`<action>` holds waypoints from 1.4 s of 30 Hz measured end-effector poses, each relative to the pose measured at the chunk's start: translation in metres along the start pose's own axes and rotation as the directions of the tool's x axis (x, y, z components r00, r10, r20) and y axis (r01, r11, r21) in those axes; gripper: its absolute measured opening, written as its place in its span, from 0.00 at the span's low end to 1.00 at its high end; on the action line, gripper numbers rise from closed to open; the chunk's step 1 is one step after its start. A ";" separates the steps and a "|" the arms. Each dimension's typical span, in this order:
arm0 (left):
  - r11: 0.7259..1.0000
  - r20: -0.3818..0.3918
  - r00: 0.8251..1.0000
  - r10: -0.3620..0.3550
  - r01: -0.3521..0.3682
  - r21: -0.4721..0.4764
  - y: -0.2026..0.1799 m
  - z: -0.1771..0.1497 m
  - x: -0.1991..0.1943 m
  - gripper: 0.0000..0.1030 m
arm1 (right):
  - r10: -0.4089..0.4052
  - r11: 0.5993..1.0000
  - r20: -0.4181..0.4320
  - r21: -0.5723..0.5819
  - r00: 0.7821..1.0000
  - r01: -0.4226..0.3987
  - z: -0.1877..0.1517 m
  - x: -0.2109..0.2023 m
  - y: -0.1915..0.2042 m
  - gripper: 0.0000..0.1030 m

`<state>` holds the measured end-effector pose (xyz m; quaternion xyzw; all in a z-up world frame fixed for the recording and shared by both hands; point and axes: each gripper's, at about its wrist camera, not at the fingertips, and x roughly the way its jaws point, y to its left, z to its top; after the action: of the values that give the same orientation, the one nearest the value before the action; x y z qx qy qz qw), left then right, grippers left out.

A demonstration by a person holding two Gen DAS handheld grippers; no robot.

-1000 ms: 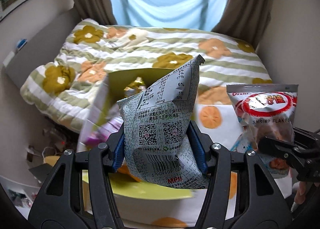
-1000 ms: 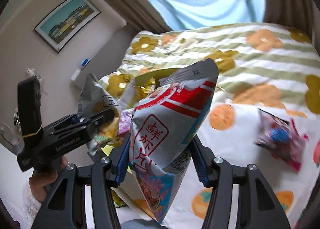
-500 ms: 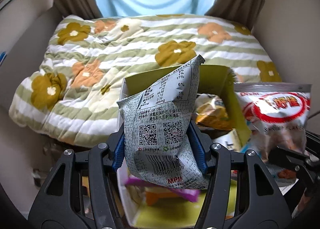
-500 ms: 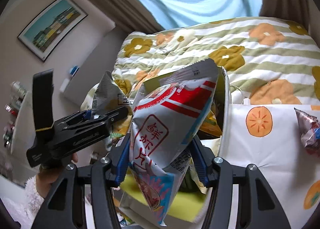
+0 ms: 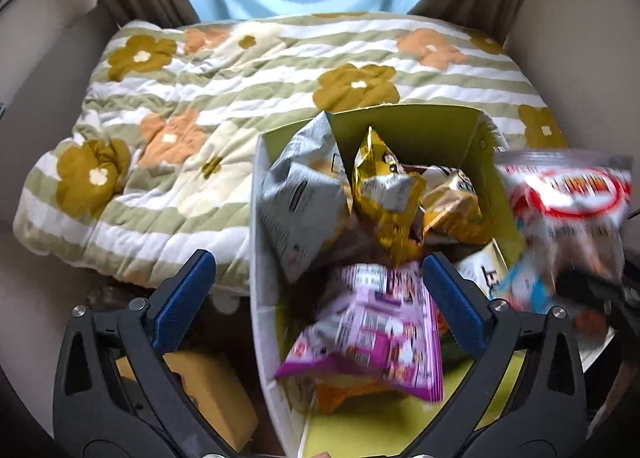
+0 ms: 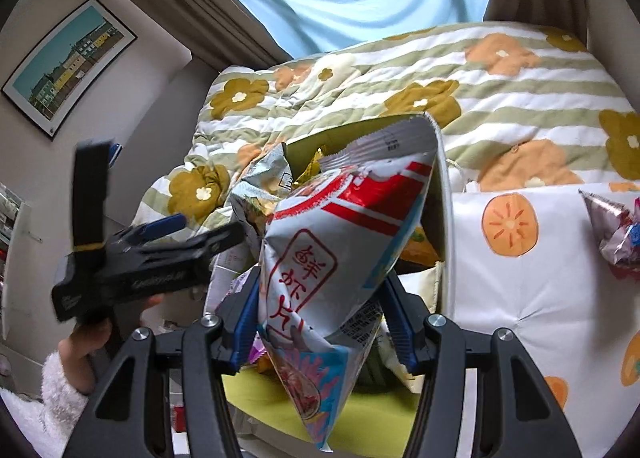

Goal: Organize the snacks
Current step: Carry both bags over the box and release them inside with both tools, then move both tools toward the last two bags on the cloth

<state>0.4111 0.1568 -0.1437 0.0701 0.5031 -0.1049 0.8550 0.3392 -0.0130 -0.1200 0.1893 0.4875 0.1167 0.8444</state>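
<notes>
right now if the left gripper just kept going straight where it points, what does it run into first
Most likely the purple snack bag lying in the green box: it sits between the open left gripper's fingers and nearest to them. Depth is unclear, so the box's near white wall could come first.

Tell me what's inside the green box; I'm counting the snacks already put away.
Inside the green box: a grey packet, gold packets, a purple packet and an orange one beneath it. Whatever lies deeper is covered, so no full count.
</notes>
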 end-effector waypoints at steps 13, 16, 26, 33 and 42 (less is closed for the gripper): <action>0.996 0.017 1.000 -0.001 0.002 -0.089 0.006 -0.032 -0.013 1.00 | -0.087 0.991 -0.026 -0.104 0.996 0.083 0.012 0.024 0.015 1.00; 0.996 0.014 1.000 -0.006 0.008 -0.094 0.006 -0.042 -0.014 1.00 | -0.103 0.988 0.015 -0.116 0.995 0.104 0.003 0.019 0.011 1.00; 0.995 0.048 0.999 -0.025 0.030 -0.094 0.001 -0.058 -0.035 1.00 | -0.133 0.983 0.060 -0.121 0.989 0.140 -0.014 -0.004 0.015 1.00; 0.994 0.082 0.993 -0.090 0.095 -0.051 -0.022 -0.057 -0.051 1.00 | -0.186 0.976 0.101 -0.095 0.977 0.196 -0.021 -0.034 0.016 1.00; 0.990 0.147 0.979 -0.140 0.139 0.018 -0.086 -0.041 -0.082 1.00 | -0.243 0.965 0.204 -0.051 0.948 0.258 -0.025 -0.100 -0.025 1.00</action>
<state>0.3164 0.0911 -0.0934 0.0300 0.4415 -0.1716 0.8802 0.2679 -0.0683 -0.0641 0.1036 0.4171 0.0081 0.9029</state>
